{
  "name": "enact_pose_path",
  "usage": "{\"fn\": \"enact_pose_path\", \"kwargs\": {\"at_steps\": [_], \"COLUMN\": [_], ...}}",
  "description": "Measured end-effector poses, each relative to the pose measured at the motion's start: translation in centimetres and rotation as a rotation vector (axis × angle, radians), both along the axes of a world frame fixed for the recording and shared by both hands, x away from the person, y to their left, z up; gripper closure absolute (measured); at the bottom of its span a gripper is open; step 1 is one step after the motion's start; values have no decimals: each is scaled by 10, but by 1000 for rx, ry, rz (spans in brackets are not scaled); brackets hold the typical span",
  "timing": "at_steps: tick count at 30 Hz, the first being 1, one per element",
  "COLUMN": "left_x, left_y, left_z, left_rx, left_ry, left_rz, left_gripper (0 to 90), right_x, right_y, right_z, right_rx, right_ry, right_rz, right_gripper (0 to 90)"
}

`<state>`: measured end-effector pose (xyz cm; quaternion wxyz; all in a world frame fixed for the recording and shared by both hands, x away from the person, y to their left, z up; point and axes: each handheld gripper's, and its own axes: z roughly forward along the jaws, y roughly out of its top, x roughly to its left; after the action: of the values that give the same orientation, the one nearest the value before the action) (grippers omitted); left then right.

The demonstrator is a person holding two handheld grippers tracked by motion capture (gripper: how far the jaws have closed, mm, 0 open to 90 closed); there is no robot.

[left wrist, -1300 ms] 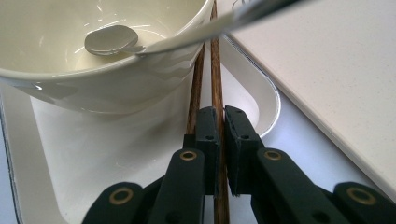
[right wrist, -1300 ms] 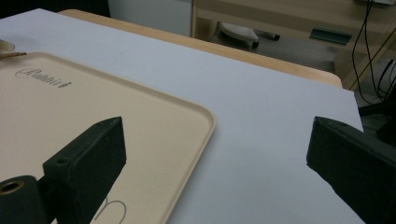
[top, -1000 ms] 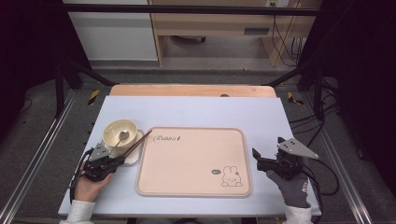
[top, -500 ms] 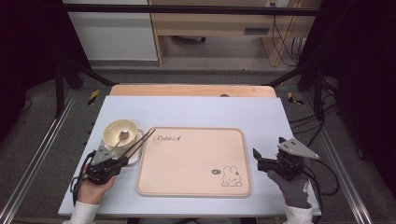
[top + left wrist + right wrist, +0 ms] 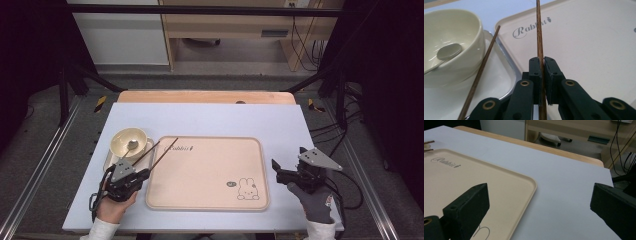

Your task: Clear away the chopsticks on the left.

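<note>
Since a second ago, left gripper (image 5: pixel 131 178) has slid back toward the person, chopstick (image 5: pixel 539 37) still pinched between its closed jaws. Landmark: tray (image 5: pixel 210 200). Held stick's long axis runs from the tray's near-left edge up over its left rim, tip by the lettering. Second chopstick (image 5: pixel 482 67) lies just left of the tray, against the bowl (image 5: pixel 129 141). Right gripper (image 5: pixel 286 176), jaws spread, empty, sits right of the tray. Left arm far nearer.

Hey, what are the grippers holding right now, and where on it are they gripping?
The left gripper pinches one chopstick near its lower end. The right gripper is open, holding nothing.
</note>
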<state>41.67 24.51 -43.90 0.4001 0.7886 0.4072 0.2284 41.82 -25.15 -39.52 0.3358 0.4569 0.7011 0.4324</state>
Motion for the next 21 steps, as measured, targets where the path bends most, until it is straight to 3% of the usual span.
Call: {"fn": "enact_pose_path", "kwargs": {"at_steps": [9, 15, 21], "left_x": [-6, -10, -18], "left_y": [-22, -27, -35], "left_z": [4, 12, 12], "left_rx": [-36, -87, -145], "left_ry": [-17, -45, -64], "left_rz": [29, 102, 211], "left_gripper": [847, 847, 847], "right_x": [0, 0, 0], "right_y": [1, 1, 1], "right_z": [-1, 0, -1], "right_rx": [-9, 4, 7], "right_ry": [5, 7, 9], "right_rz": [3, 2, 11], "right_gripper": [24, 24, 24]}}
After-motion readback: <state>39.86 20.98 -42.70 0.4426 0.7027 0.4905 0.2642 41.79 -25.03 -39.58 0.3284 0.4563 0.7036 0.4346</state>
